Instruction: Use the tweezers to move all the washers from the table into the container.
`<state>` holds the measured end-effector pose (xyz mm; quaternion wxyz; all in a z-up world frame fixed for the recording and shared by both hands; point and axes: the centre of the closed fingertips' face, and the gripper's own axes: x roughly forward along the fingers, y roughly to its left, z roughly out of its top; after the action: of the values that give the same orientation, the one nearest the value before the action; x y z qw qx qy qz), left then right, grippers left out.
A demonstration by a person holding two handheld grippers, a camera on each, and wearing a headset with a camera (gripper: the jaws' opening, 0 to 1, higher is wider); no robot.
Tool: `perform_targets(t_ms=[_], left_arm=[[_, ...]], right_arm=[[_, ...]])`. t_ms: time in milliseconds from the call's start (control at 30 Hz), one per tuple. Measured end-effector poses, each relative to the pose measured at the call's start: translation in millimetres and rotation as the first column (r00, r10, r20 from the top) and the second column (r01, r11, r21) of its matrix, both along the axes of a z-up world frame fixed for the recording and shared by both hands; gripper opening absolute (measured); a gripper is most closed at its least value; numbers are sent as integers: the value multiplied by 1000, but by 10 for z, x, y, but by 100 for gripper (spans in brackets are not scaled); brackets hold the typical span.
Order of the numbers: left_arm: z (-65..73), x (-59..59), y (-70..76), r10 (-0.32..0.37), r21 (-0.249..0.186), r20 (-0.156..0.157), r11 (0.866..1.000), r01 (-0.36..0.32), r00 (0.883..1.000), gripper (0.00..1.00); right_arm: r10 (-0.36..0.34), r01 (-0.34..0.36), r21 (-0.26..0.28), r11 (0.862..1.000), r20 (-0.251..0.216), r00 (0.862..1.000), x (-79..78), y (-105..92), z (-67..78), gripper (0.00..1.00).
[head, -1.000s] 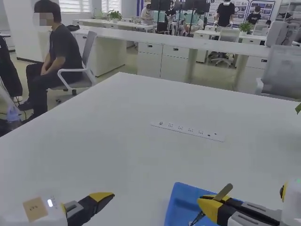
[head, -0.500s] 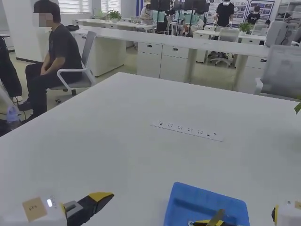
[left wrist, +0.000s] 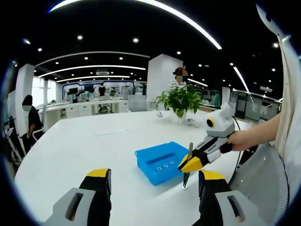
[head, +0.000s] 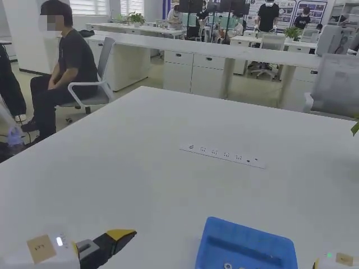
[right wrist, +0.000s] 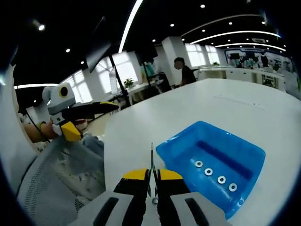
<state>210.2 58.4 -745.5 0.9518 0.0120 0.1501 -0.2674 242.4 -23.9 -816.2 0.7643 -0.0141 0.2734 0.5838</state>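
A blue container (head: pixel 252 235) sits on the white table near its front edge, with several small metal washers (right wrist: pixel 214 175) lying in a row inside it. My right gripper (right wrist: pixel 151 175) is shut on thin metal tweezers (right wrist: pixel 151 160), whose tips point down at the table just beside the container (right wrist: pixel 178 141). In the left gripper view the right gripper (left wrist: pixel 194 161) holds the tweezers (left wrist: pixel 188 165) upright at the near right of the container (left wrist: pixel 141 154). My left gripper (left wrist: pixel 155 175) is open with nothing between its jaws, left of the container; its yellow tip (head: pixel 120 234) shows in the head view.
A white power strip (head: pixel 224 155) lies in the table's middle. A person sits on a chair (head: pixel 61 67) beyond the left edge. A potted plant (left wrist: pixel 181 100) stands at the far end. A grey mesh chair (right wrist: pixel 70 174) is close by the table's near edge.
The right gripper with the tweezers has dropped from over the container towards me and down, out of the head view's bottom edge. The left gripper has stayed put.
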Motion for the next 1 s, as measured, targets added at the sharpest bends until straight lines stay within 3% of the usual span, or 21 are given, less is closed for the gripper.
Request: perform_targets(t_ms=[533, 700, 833, 1000], left_arm=[[0, -7, -5, -2, 1, -1, 1000, 2, 1000, 77], [2, -6, 1, 0, 0, -1, 1000, 0, 1000, 77], [0, -5, 1, -2, 2, 0, 1000, 2, 1000, 77], [9, 2, 5, -1, -4, 3, 1000, 1, 1000, 77]], right_arm=[[25, -25, -44, 999, 5, 1000, -53, -15, -81, 4], [37, -36, -58, 998, 25, 999, -63, -9, -83, 4], [56, -52, -73, 996, 49, 997, -89, 8, -82, 4], [136, -123, -103, 987, 137, 981, -191, 54, -82, 4]])
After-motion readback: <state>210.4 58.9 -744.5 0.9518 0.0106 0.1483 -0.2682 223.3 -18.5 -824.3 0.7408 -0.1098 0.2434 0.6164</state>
